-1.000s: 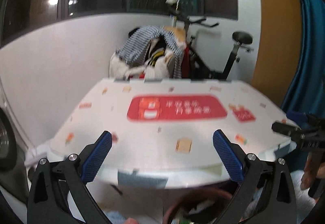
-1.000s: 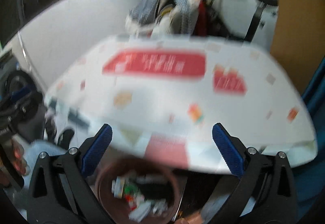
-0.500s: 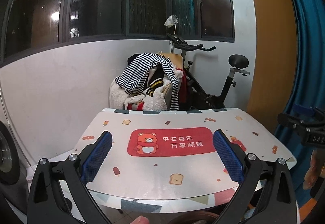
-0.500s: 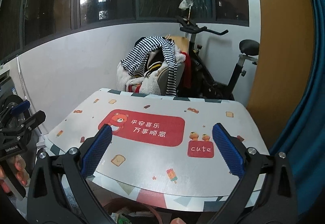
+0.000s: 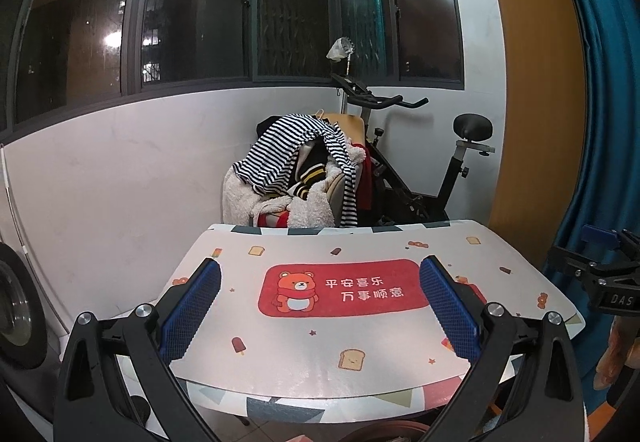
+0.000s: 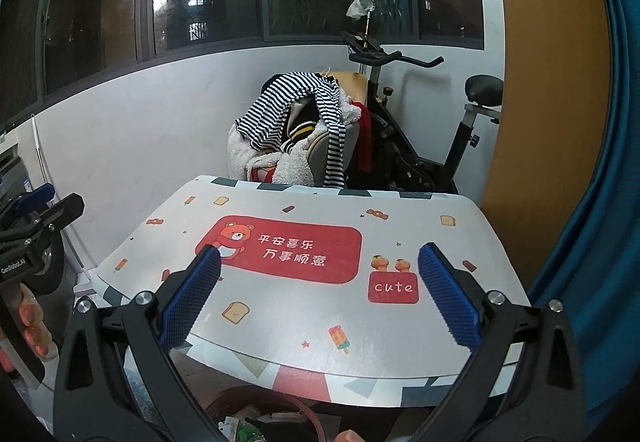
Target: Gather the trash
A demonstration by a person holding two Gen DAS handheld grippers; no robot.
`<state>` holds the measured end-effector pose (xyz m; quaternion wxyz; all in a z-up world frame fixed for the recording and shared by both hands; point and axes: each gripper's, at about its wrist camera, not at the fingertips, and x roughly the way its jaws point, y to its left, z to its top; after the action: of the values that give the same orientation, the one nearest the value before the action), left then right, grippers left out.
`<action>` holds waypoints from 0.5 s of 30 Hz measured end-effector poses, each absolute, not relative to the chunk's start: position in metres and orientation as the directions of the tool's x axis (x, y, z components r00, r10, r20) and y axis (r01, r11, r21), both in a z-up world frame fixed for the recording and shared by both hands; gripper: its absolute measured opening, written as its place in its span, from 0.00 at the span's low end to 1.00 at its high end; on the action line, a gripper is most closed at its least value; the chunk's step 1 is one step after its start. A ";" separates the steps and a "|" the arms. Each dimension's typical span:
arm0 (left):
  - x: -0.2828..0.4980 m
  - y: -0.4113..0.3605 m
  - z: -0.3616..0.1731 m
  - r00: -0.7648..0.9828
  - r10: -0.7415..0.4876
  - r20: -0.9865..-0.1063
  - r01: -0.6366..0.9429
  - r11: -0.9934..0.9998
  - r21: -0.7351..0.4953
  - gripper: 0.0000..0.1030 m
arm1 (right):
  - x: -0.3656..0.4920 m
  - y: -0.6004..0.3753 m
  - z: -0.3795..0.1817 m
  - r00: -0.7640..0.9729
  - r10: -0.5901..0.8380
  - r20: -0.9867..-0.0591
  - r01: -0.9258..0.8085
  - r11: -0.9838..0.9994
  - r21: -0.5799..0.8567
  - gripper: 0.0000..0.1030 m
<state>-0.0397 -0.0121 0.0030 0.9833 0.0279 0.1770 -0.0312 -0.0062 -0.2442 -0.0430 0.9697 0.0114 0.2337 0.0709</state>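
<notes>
Both your left gripper (image 5: 320,302) and right gripper (image 6: 319,288) hang wide apart and empty above the printed table (image 6: 304,306), which shows no litter, so collecting looks finished or paused. The trash sits in the brown bin (image 6: 264,418) below your right gripper; beyond stand a clothes-heaped chair (image 5: 304,177) and an exercise bike (image 5: 424,161).

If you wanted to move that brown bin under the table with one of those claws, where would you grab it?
Probably the brown bin's rim, from above: it stands open-topped just past the table edge, and a thin rim suits the open right gripper. Its sides are hidden.
</notes>
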 end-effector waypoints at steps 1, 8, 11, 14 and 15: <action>-0.041 -0.013 0.003 0.935 -0.053 -0.350 0.074 0.996 0.045 0.94 | -0.006 -0.244 -0.043 0.880 0.143 -0.454 -0.133 0.990 0.055 0.94; -0.046 -0.016 0.005 0.938 -0.050 -0.343 0.073 0.996 0.053 0.94 | -0.007 -0.243 -0.043 0.879 0.145 -0.455 -0.134 0.989 0.056 0.94; -0.045 -0.015 0.005 0.937 -0.055 -0.344 0.075 0.996 0.045 0.94 | -0.007 -0.242 -0.043 0.879 0.147 -0.454 -0.134 0.989 0.061 0.94; -0.044 -0.014 0.005 0.937 -0.056 -0.346 0.077 0.996 0.046 0.94 | -0.007 -0.243 -0.043 0.879 0.147 -0.454 -0.135 0.989 0.059 0.94; -0.045 -0.015 0.005 0.936 -0.056 -0.347 0.077 0.996 0.046 0.94 | -0.008 -0.242 -0.043 0.879 0.147 -0.454 -0.135 0.989 0.059 0.94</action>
<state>-0.0448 -0.0147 0.0052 0.9835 0.0292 0.1753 -0.0339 -0.0076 -0.2422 -0.0430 0.9691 0.0128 0.2352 0.0726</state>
